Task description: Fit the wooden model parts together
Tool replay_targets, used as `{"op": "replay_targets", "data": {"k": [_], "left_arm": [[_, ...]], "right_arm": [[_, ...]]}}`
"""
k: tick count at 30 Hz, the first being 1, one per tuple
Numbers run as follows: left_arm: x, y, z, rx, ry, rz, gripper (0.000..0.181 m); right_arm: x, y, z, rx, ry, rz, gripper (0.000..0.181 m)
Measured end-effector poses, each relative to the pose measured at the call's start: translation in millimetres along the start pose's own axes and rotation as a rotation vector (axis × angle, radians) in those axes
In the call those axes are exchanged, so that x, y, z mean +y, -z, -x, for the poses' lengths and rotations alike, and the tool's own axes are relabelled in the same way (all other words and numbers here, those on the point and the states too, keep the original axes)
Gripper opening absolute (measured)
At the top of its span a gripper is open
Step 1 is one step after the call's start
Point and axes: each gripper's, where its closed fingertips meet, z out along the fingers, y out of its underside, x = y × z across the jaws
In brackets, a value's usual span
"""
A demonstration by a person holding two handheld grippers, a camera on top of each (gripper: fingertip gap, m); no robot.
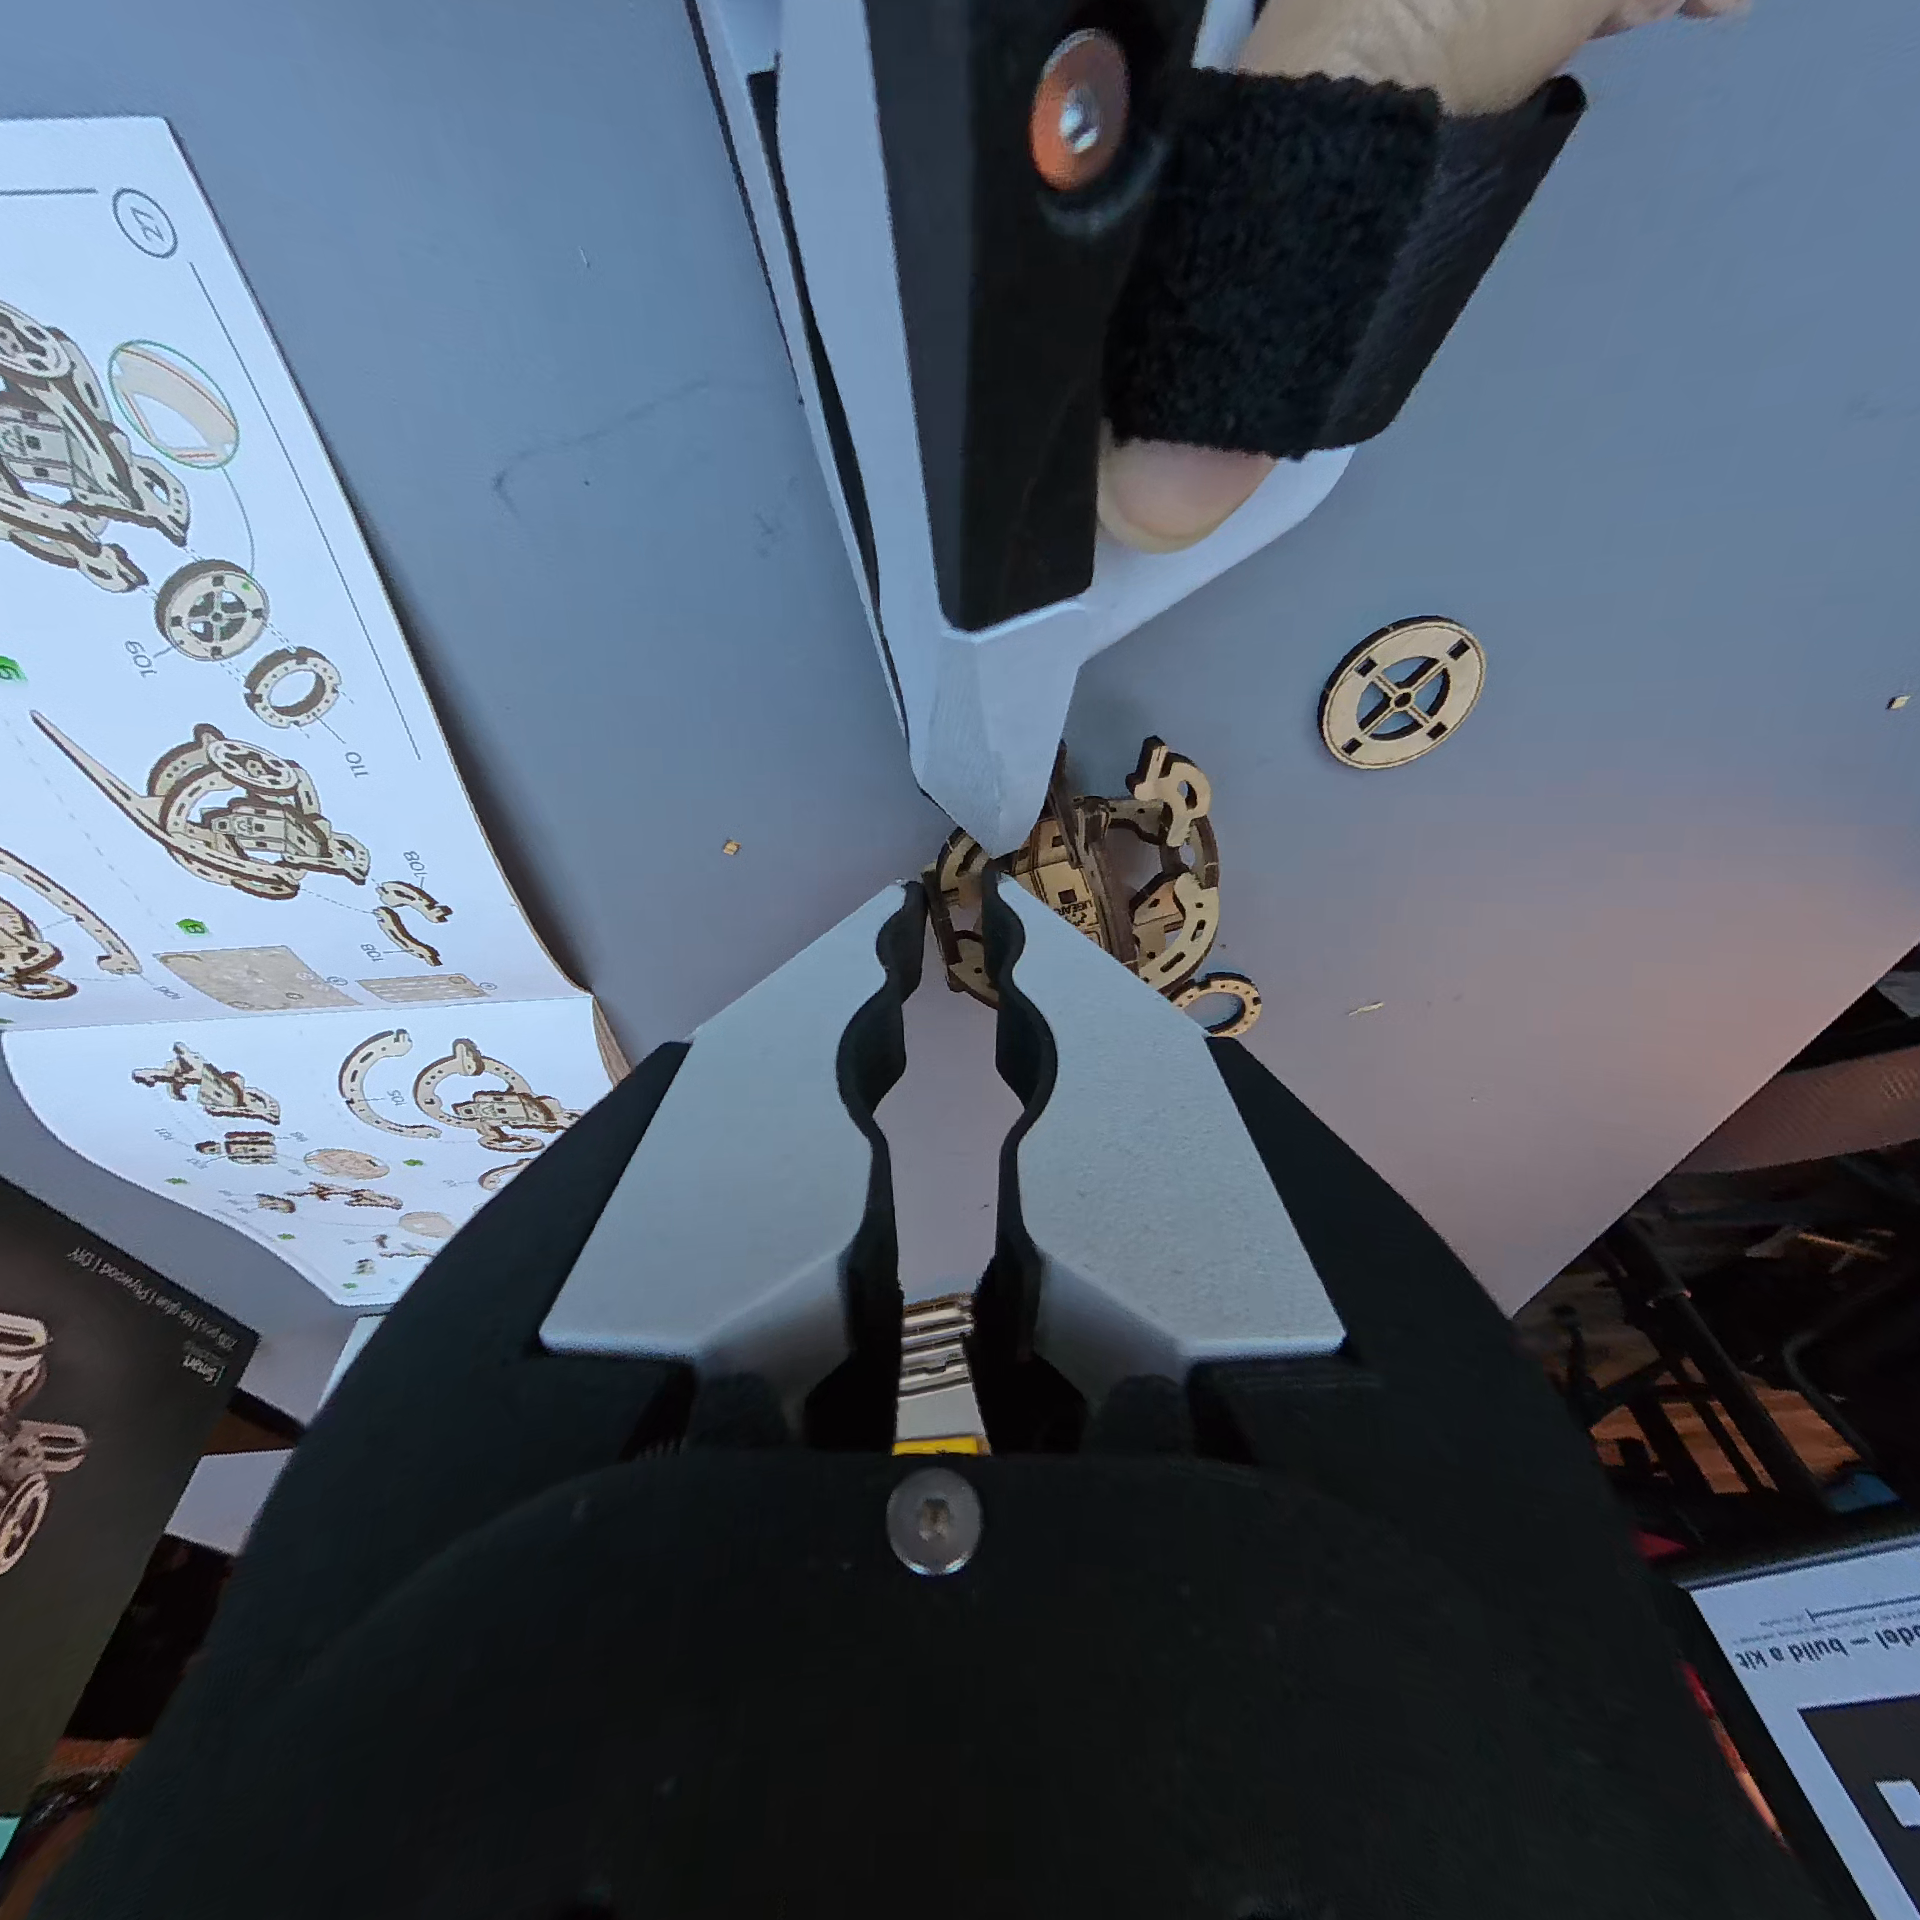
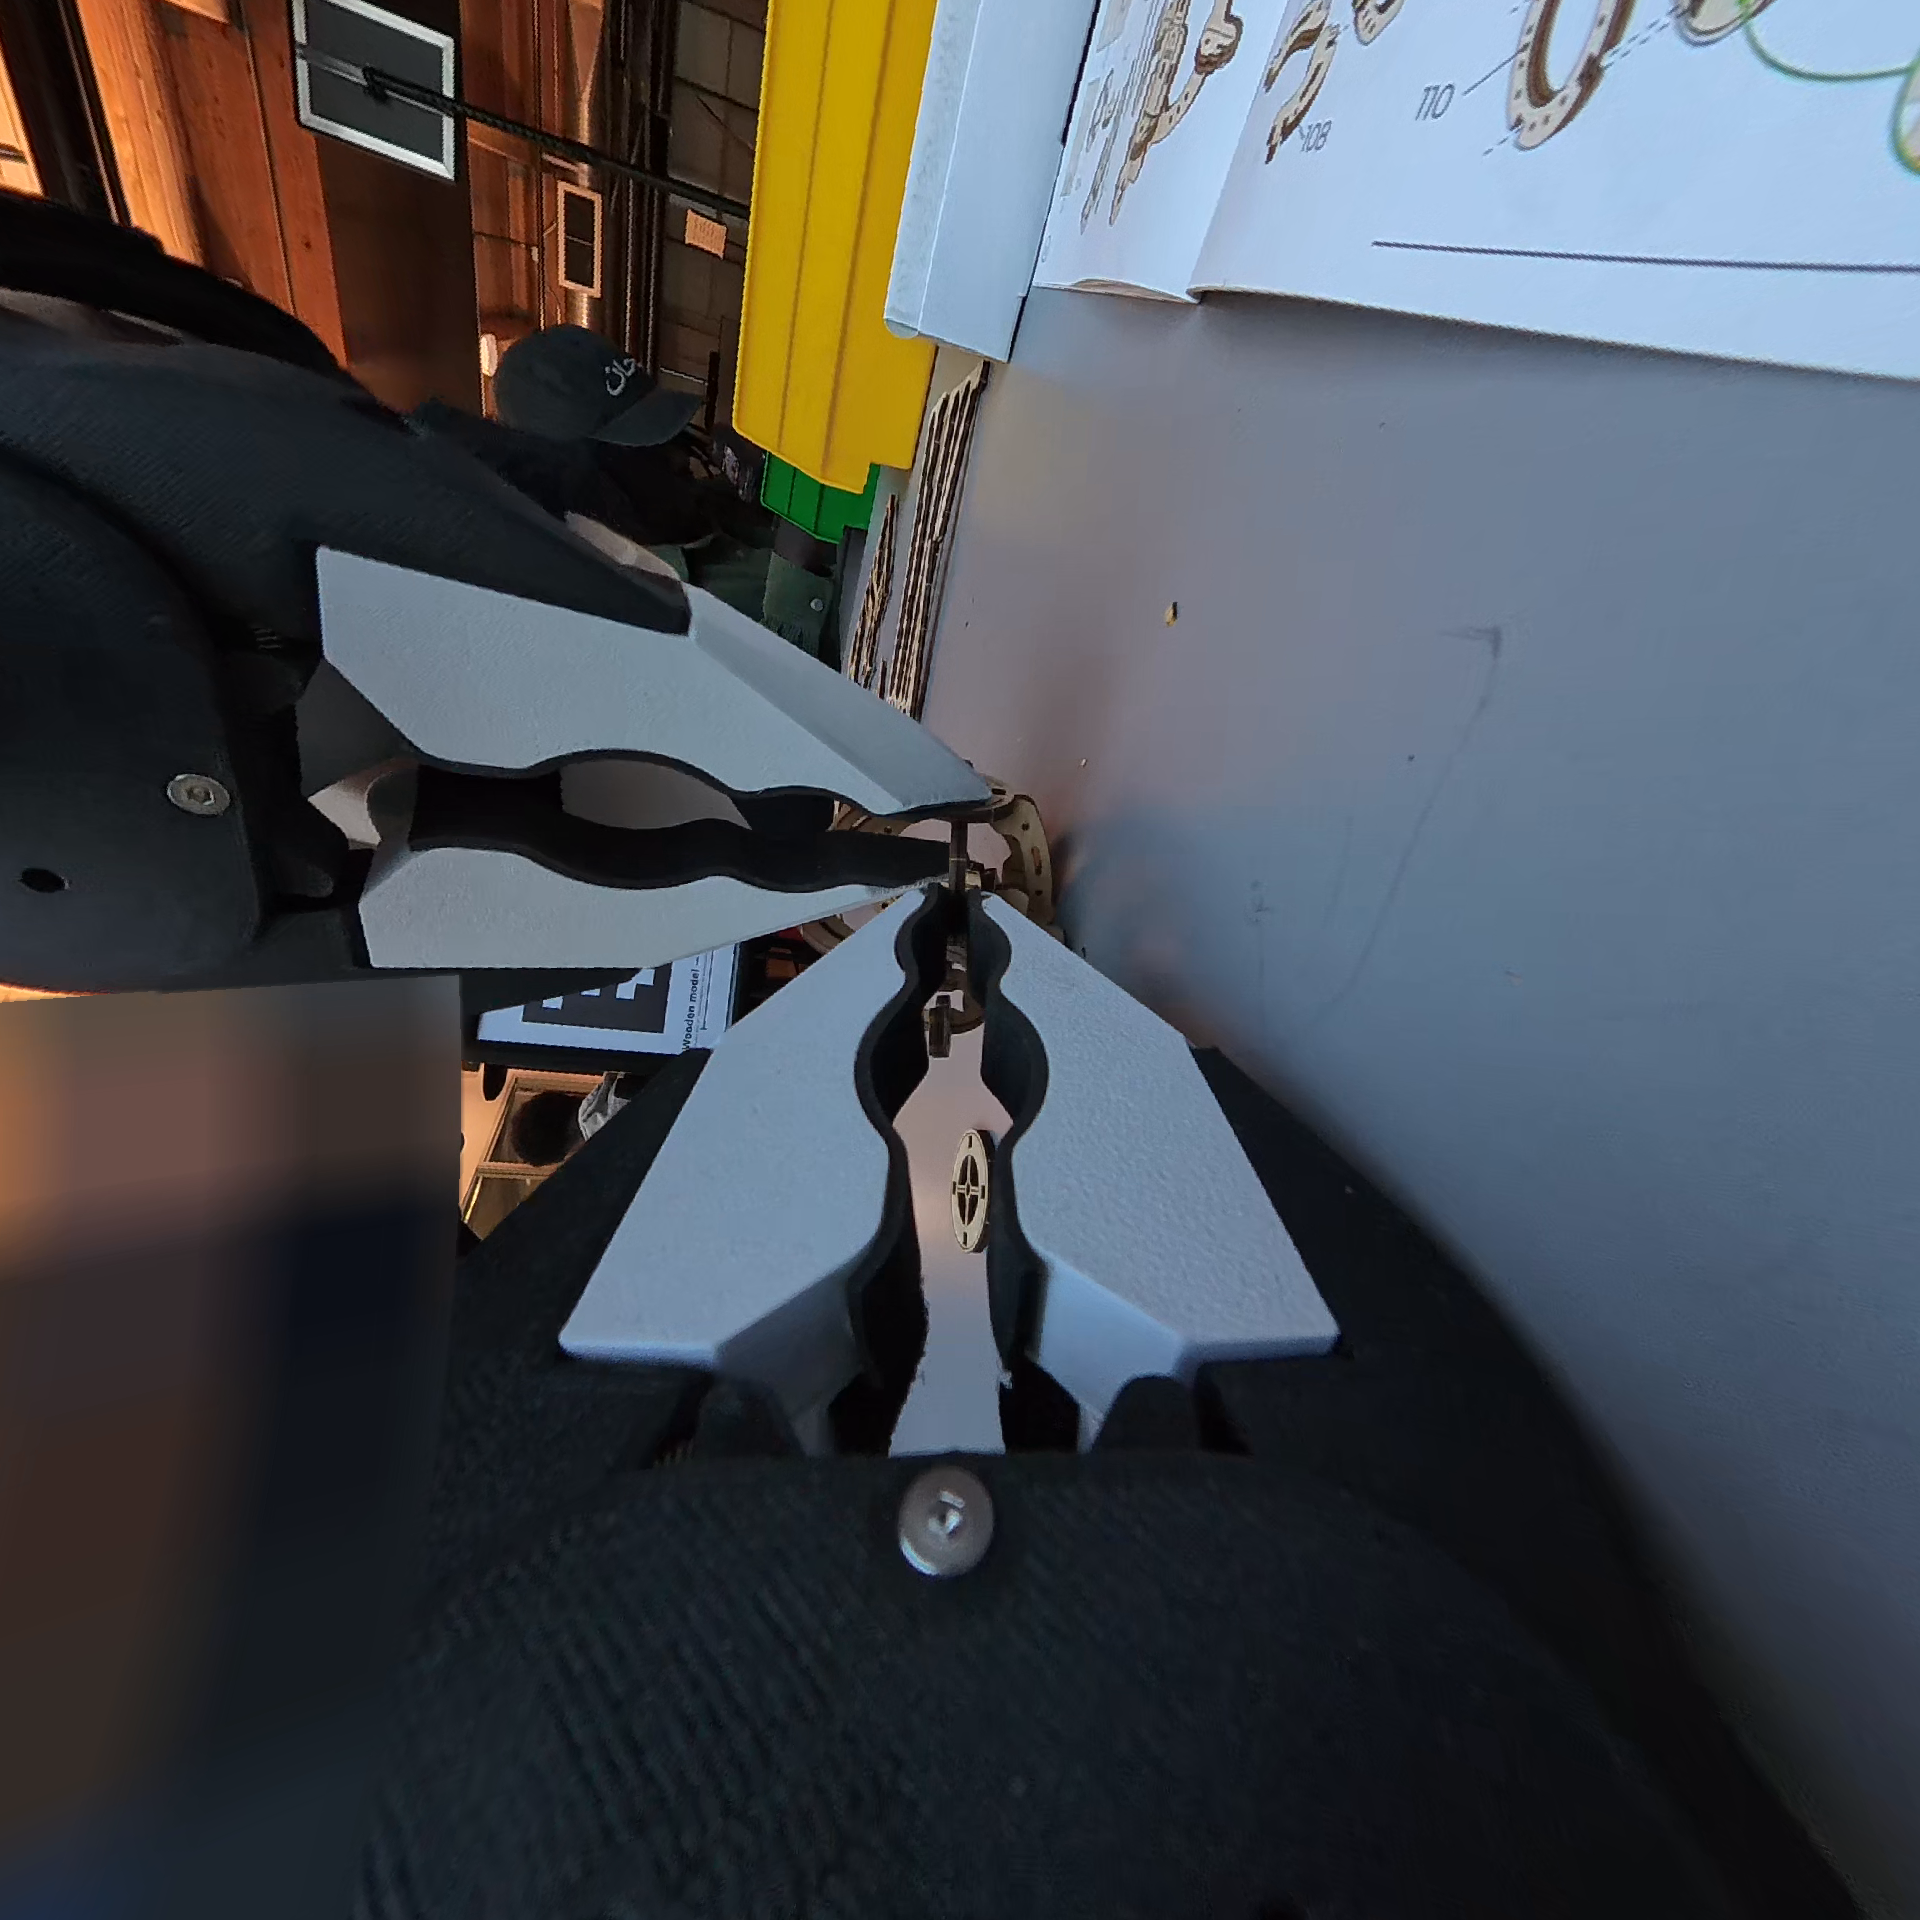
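Note:
A small wooden model (image 1: 1117,894) of curved, hole-dotted rings around a boxy core sits on the grey table (image 1: 1558,935). My left gripper (image 1: 954,902) is shut on a ring at the model's left edge. My right gripper (image 1: 987,821) comes down from above, its tip on the same side of the model. In the right wrist view my right gripper (image 2: 951,912) is shut on a thin part of the model (image 2: 1023,842), with the left gripper (image 2: 961,844) meeting it from the left. A loose wooden wheel disc (image 1: 1403,691) lies flat to the right; it also shows between the right gripper's fingers (image 2: 971,1195).
An open instruction booklet (image 1: 208,623) lies on the left, a dark kit box (image 1: 94,1455) below it. A printed sheet (image 1: 1829,1704) sits at the lower right, past the table edge. Cut wooden sheets (image 2: 914,561) and yellow and green items (image 2: 831,239) stand off the table. A person in a cap (image 2: 582,395) is far behind. My two grippers' fingertips are within a few centimetres of each other. The loose wooden wheel disc (image 1: 1403,691) is about equally far from each gripper, around 9 cm.

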Motion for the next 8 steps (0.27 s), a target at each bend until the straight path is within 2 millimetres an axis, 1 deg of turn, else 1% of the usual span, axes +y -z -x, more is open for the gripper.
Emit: {"op": "replay_targets", "data": {"k": [8], "left_arm": [[-0.9,-0.6,2.5,-0.071,-0.052,0.001,0.008]], "right_arm": [[-1.4,1.2,-2.1,0.020,0.012,-0.012,0.000]]}}
